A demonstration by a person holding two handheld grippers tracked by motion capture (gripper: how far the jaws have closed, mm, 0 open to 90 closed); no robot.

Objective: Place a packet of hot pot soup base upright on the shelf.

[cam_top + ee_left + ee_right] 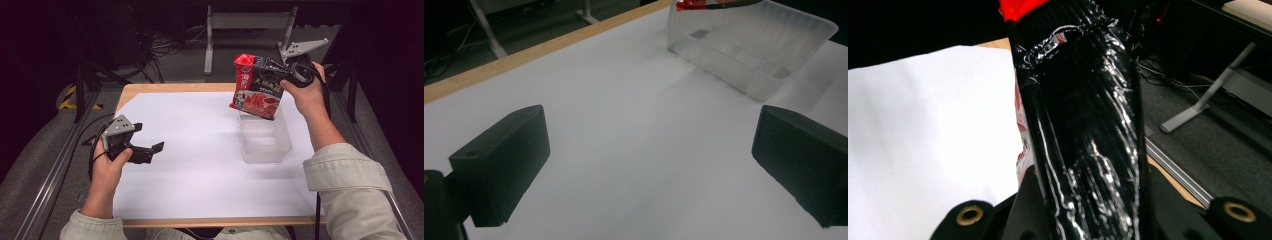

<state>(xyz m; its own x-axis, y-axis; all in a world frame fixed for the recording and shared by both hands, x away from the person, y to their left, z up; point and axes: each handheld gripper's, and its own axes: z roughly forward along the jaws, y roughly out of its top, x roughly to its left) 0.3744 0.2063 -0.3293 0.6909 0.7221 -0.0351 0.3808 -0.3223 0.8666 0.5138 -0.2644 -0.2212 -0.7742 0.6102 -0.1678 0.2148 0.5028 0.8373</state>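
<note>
A red and black food packet [257,87] hangs tilted above the far end of a clear plastic bin [265,142] on the right of the table. My right gripper [290,77] is shut on the packet's right edge. In the right gripper view the glossy black packet [1083,125] runs up between the jaws of my right gripper [1088,200]. My left gripper [150,150] rests low over the white sheet at the left, open with nothing between its jaws. The left gripper view has my left gripper [650,125] standing wide, the bin [749,55] beyond it, and a red corner of the packet [694,5] over the bin.
A white sheet [190,150] covers most of the wooden table [165,87]. Metal rails [50,170] run along both sides. A grey frame leg [208,45] and cables lie on the floor beyond the far edge.
</note>
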